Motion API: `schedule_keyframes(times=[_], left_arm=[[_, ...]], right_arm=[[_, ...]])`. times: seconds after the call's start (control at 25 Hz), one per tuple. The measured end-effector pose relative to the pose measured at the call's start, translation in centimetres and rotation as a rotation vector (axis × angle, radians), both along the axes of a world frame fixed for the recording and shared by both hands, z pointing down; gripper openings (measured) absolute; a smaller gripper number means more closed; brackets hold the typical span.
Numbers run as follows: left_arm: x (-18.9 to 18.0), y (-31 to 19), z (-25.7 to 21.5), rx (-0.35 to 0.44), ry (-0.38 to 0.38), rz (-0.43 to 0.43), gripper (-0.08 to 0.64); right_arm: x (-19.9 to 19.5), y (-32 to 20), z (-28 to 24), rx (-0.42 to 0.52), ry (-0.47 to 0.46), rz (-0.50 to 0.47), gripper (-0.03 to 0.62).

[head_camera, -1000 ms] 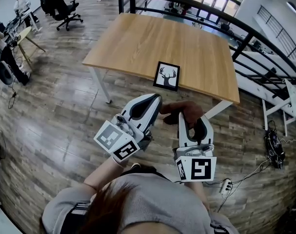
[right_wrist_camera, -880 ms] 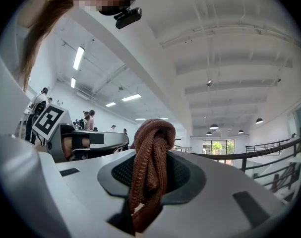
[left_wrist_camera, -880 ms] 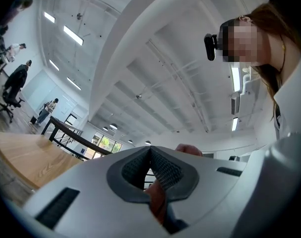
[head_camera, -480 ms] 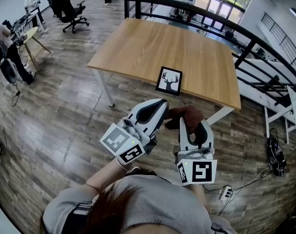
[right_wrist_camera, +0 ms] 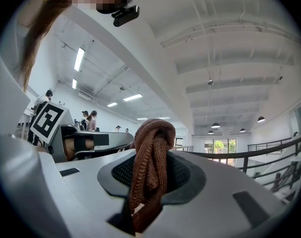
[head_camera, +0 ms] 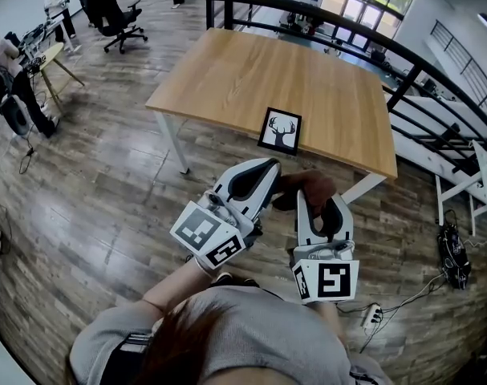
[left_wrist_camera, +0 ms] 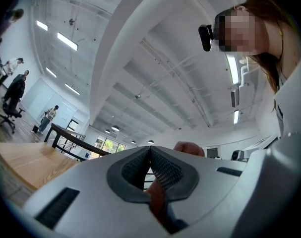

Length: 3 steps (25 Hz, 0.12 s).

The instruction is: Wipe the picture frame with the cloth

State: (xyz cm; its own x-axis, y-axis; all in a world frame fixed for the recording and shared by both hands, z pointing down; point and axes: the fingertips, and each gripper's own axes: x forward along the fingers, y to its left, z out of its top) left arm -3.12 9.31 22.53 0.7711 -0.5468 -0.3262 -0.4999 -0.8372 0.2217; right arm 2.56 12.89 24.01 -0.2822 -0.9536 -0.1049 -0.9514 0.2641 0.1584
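Status: wiping not started, as far as the views show.

- Left tongs [head_camera: 269,169]: pads together at the tips, nothing clamped. A brownish patch shows through the lower gap in the left gripper view; I cannot tell whether it is the cloth behind them.
- Right tongs [head_camera: 302,199]: clamped on the brown knitted cloth [head_camera: 311,184], which bulges in a bunch past the pads.
- Both tongs are held close together in front of the person, over the floor, short of the table's near edge.
- Picture frame [head_camera: 279,130]: black, with a deer-head print. It lies flat on the table [head_camera: 227,70] near its near edge, well apart from the cloth.
- Remaining (judged): carry the cloth to the frame, steady the frame if needed, and make every wiping pass.

Surface: light wood top on white legs. Nothing is on it but the frame.

Room, left to right:
- People sit at desks far left, with a black office chair [head_camera: 107,10] beside them.
- Grey-brown plank floor [head_camera: 91,183] throughout.
- A black railing [head_camera: 347,22] curves behind and to the right of the table.
- A white bench [head_camera: 468,167] stands at right, with a dark bag [head_camera: 452,243] and a power strip [head_camera: 373,315] on the floor nearby.
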Motion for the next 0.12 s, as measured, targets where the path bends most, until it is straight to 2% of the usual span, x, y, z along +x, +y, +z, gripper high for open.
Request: schedule_keyframes(times=[0.12], left_arm=[[-0.28, -0.2, -0.16, 0.015, 0.0, -0.036, 0.009]], right_arm=[[-0.06, 0.08, 0.07, 0.002, 0.0, -0.004, 0.133]])
